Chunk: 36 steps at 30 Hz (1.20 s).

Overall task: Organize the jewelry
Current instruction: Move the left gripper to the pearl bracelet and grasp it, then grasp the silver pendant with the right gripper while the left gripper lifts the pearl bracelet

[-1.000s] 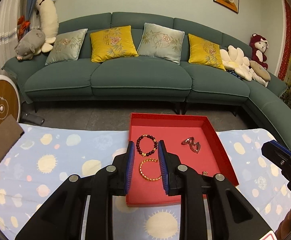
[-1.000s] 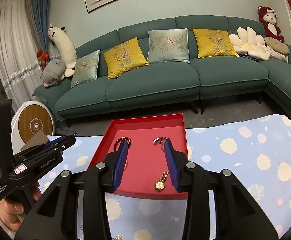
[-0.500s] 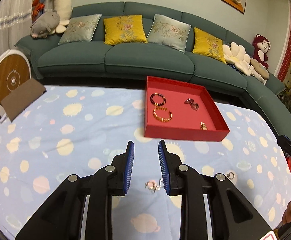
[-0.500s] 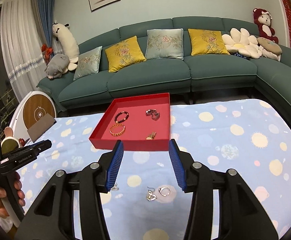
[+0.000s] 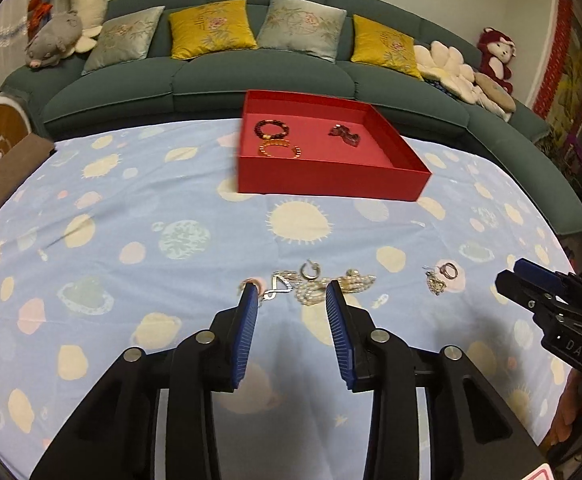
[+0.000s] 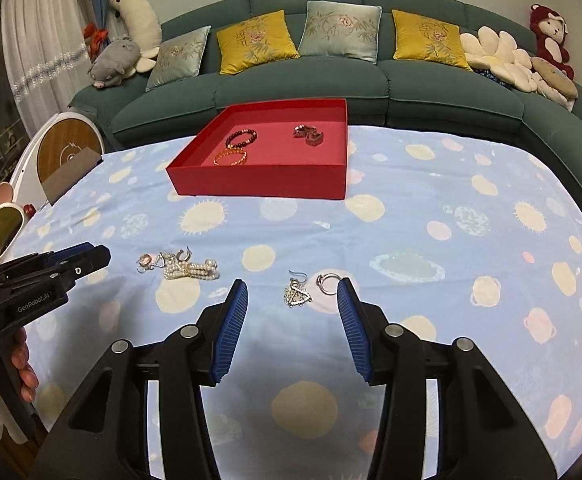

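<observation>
Left wrist view puts the left gripper (image 5: 292, 294) low over the tablecloth (image 5: 139, 216), its jaws opening and empty, with a pearl bracelet (image 5: 333, 284) and a silver pendant (image 5: 281, 284) lying on the cloth just past the blue pads. A hoop earring (image 5: 310, 271) sits right behind them. A second ago this camera looked straight into the red tray (image 5: 331, 180) from close above; now the tray stands well back toward the far edge of the table, so the hand has pulled away from it and dropped toward the loose pieces near the front edge. The right gripper (image 6: 292, 294) has made the same move: its jaws stand partly apart with nothing between them, and a crystal earring (image 6: 297, 294) and a ring (image 6: 328, 280) lie just ahead of its pads. In the tray a dark bead bracelet (image 6: 243, 137), a gold bracelet (image 6: 231, 157) and a dark red trinket (image 6: 309, 135) already rest, while a watch seen near its front wall earlier is now hidden by that wall. Both hands look set for a fresh pick, and several pieces remain outside the tray, so the sorting seems roughly half done.
</observation>
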Available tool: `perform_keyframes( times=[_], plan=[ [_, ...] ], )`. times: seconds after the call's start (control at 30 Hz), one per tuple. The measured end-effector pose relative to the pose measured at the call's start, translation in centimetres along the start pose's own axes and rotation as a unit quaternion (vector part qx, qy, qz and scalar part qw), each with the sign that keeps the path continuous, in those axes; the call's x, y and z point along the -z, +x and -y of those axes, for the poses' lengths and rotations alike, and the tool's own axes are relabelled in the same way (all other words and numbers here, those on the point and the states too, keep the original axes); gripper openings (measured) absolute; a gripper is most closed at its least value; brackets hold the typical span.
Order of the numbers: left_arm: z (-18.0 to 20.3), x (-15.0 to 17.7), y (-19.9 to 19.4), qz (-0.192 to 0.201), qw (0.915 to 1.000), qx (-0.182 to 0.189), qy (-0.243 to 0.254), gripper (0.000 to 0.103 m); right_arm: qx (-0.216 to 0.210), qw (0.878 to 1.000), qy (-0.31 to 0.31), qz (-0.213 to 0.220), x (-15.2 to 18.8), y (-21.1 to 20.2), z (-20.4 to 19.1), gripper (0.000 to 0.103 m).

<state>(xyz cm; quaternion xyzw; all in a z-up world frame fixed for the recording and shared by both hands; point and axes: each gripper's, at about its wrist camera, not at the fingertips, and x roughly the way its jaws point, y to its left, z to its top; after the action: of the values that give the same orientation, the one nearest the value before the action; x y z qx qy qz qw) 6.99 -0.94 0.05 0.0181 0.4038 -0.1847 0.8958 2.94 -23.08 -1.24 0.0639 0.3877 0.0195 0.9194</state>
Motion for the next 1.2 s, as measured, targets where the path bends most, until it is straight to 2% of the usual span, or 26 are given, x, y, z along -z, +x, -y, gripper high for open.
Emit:
perform_keyframes(
  times=[0.1,0.23,0.4,0.5,0.57,0.6,0.93,0.97,1.0,1.2],
  plan=[
    [2.0,-0.4,1.8,-0.004,0.9992,0.017,0.035,0.038,-0.001,1.0,0.012,-0.01,0.5,0.6,0.7,0.045],
    [4.2,-0.9,4.6,-0.001,0.9962,0.011,0.087,0.039,-0.006,1.0,0.025,-0.015,0.4,0.7,1.5,0.045],
    [4.6,-1.2,7.5,-0.022,0.9936,0.016,0.11,0.039,-0.009,0.999,0.026,-0.024,0.7,1.2,1.9,0.045],
    [4.1,-1.1,8.3,-0.038,0.9939,0.033,0.098,0.034,-0.011,0.999,0.027,-0.036,1.0,1.9,2.2,0.045],
    [4.0,-0.9,8.6,-0.044,0.9936,0.039,0.097,0.023,-0.016,0.998,0.032,-0.042,1.1,2.3,2.4,0.045],
    [4.0,-0.8,8.7,-0.047,0.9932,0.042,0.098,0.02,-0.017,0.998,0.034,-0.043,1.1,2.4,2.5,0.045],
    [4.3,1.3,6.6,-0.043,0.9915,0.05,0.112,0.019,-0.03,0.998,0.04,-0.043,0.8,2.1,2.3,0.045],
    [4.2,1.5,6.3,-0.043,0.9917,0.051,0.11,0.017,-0.03,0.998,0.039,-0.042,0.8,2.1,2.2,0.045],
    [4.1,1.7,5.9,-0.042,0.9917,0.053,0.109,0.004,-0.031,0.998,0.038,-0.041,0.7,2.0,2.1,0.045],
    [2.3,2.1,3.2,-0.038,0.9945,0.062,0.075,0.002,-0.038,0.998,0.03,-0.04,0.7,1.9,1.3,0.045]
  ],
)
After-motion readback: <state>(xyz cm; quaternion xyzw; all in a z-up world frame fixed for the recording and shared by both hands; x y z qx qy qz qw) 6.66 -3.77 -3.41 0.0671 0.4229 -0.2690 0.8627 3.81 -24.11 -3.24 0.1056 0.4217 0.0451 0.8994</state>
